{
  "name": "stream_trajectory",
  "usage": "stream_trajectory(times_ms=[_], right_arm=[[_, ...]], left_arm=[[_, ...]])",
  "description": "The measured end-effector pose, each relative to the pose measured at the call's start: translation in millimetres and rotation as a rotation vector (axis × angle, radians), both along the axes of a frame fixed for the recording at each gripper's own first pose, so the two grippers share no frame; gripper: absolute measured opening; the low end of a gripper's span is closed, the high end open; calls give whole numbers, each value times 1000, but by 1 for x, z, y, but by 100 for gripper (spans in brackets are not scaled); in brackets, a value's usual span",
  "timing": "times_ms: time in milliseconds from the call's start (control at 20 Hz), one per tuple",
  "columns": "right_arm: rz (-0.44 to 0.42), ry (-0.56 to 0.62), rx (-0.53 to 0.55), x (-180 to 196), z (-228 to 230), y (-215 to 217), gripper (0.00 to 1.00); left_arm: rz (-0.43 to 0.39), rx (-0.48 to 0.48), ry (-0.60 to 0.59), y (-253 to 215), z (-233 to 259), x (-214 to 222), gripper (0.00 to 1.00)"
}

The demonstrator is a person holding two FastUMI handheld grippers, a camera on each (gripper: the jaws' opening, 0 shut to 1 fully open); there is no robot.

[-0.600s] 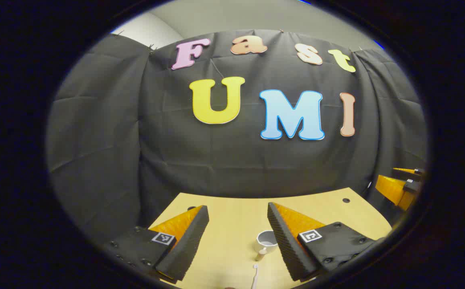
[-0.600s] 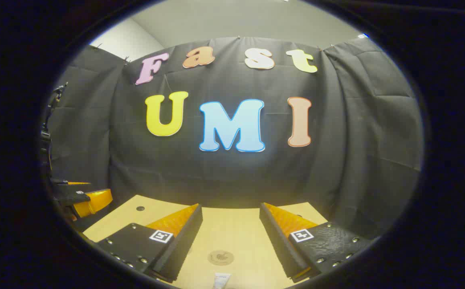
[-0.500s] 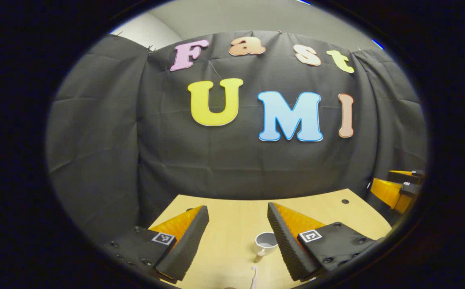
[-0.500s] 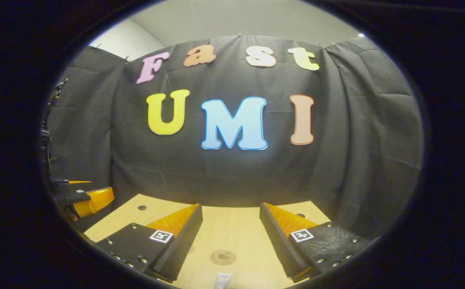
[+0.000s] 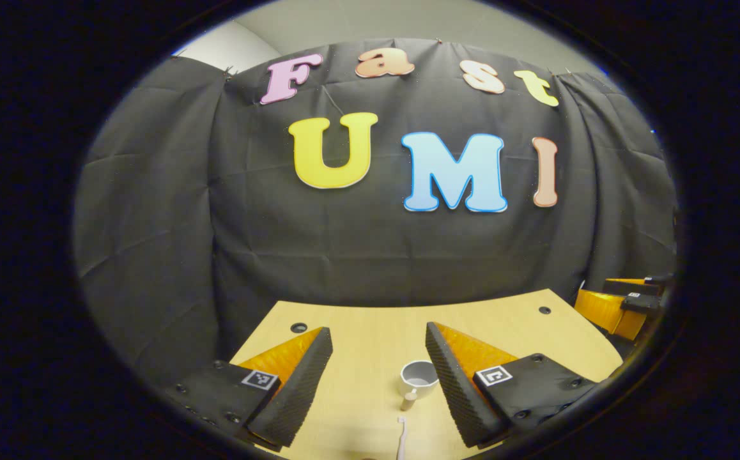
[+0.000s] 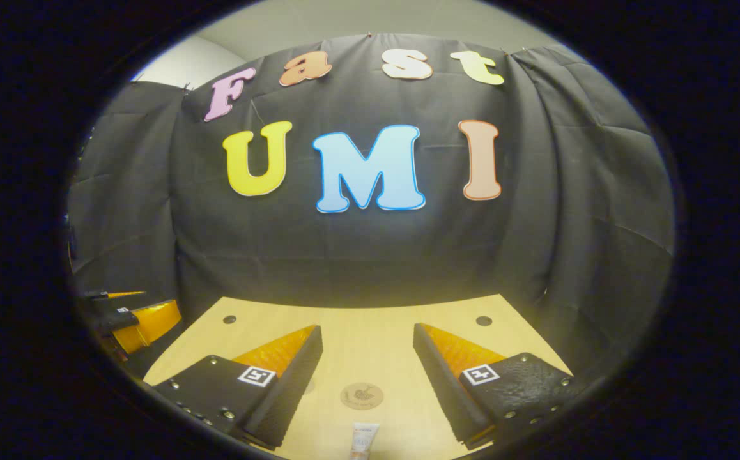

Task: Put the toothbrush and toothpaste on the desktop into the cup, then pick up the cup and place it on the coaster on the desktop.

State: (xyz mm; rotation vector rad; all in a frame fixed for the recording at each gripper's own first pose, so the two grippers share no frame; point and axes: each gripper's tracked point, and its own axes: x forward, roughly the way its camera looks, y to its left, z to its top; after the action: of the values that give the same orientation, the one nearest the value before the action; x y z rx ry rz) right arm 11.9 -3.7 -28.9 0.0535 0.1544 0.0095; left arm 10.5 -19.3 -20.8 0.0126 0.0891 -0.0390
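In the left gripper view a white cup (image 5: pixel 418 379) stands upright on the wooden desktop (image 5: pixel 370 358), its handle toward me. A white toothbrush (image 5: pixel 400 436) lies just in front of it. My left gripper (image 5: pixel 377 338) hovers open above them, empty. In the right gripper view a round brown coaster (image 6: pixel 362 395) lies on the desktop (image 6: pixel 370 332), and the end of a white toothpaste tube (image 6: pixel 363 441) shows at the bottom edge. My right gripper (image 6: pixel 367 335) stands open above the coaster, holding nothing. Each gripper also appears at the other view's side, the right gripper (image 5: pixel 622 303) and the left gripper (image 6: pixel 133 314).
Small dark holes (image 5: pixel 298 327) (image 5: pixel 544 310) (image 6: pixel 484 321) mark the desktop near its back corners. Black cloth (image 5: pixel 370 243) closes the booth behind and at both sides of the table.
Both views have tipped downward and forward: more desktop shows, the cup, toothbrush, coaster and toothpaste sit higher in view. Both grippers stay open.
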Motion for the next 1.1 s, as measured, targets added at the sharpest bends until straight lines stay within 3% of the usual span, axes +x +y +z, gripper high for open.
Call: stream_trajectory(times_ms=[350, 400, 450, 800, 1100], right_arm=[[16, 158, -14, 0, -37, 7, 90], [21, 190, -13, -2, -48, 8, 90], [22, 216, -6, -3, -55, 9, 90], [33, 480, 16, -21, -124, 20, 91], [43, 629, 62, -32, -173, 24, 93]], left_arm=[[-15, -17, 149, -5, -47, 8, 96], [-24, -22, 184, -6, -57, 8, 100], [-28, -27, 219, -8, -68, 8, 96], [-54, -14, 423, -19, -147, 5, 96], [-68, -25, 606, -27, -216, -1, 97]])
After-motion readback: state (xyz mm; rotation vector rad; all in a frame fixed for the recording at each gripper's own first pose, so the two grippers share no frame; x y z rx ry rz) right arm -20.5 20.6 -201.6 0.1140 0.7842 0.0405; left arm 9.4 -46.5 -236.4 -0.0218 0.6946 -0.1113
